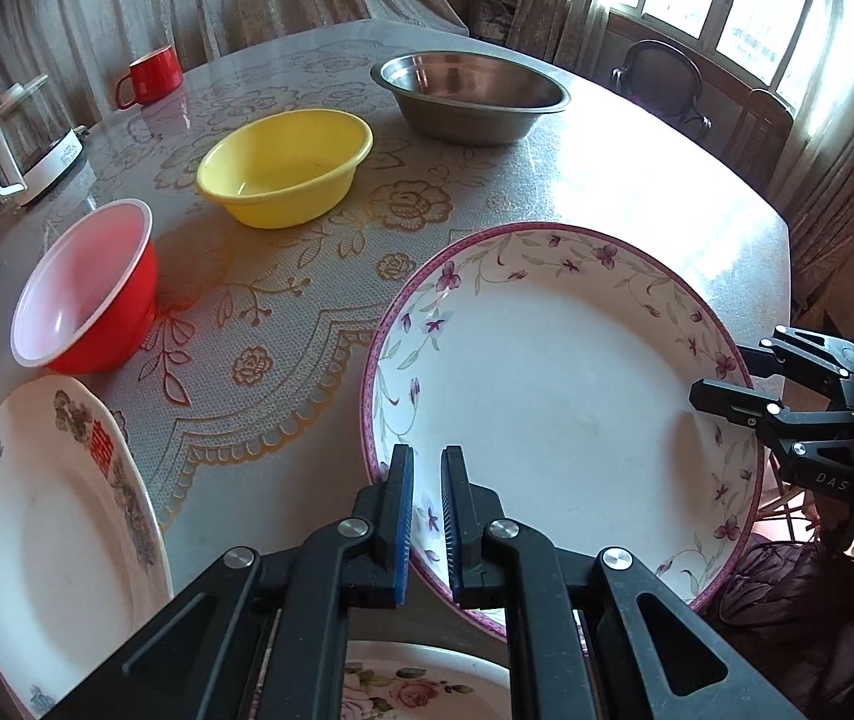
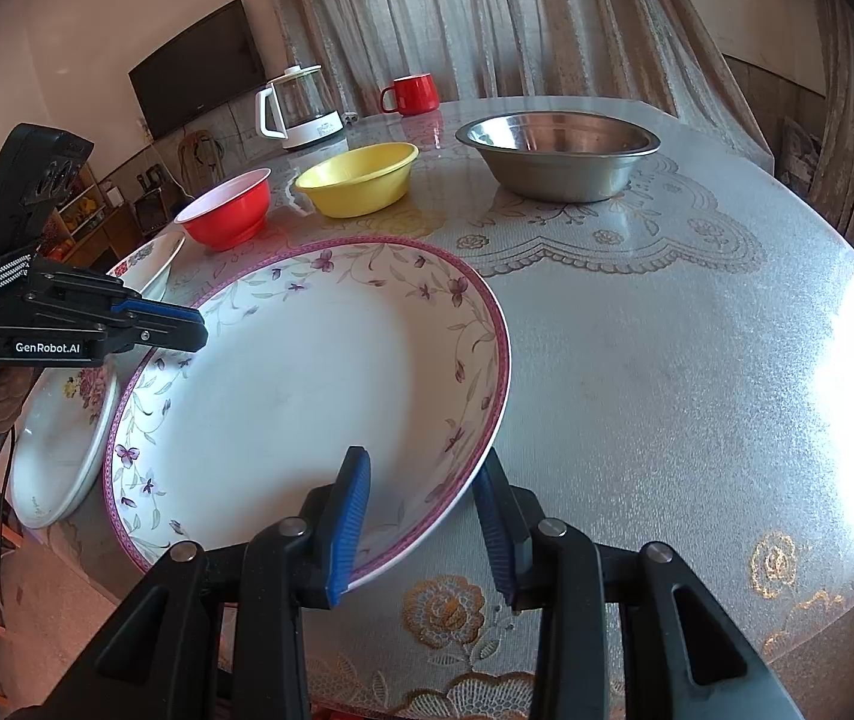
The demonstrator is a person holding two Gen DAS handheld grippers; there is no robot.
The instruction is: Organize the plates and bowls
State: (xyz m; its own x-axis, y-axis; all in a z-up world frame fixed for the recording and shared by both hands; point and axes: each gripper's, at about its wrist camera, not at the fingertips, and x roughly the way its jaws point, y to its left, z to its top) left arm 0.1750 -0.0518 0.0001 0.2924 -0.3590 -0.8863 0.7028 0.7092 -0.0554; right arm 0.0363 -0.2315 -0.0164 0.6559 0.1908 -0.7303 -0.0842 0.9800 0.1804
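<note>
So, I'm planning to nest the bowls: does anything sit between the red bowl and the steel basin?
Yes, the yellow bowl sits between the red bowl and the steel basin; the right wrist view shows all three in a row.

We are in a home dining room: a lace-covered bench (image 2: 667, 360) beside draped curtains (image 2: 487, 18), a wall television (image 2: 198, 66), a glass kettle (image 2: 300, 108) and a red mug (image 2: 411, 94).

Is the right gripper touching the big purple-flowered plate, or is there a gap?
Touching. In the right wrist view, the right gripper has the purple-flowered plate's rim between its blue pads, and the left pad lies against the plate's upper face.
</note>
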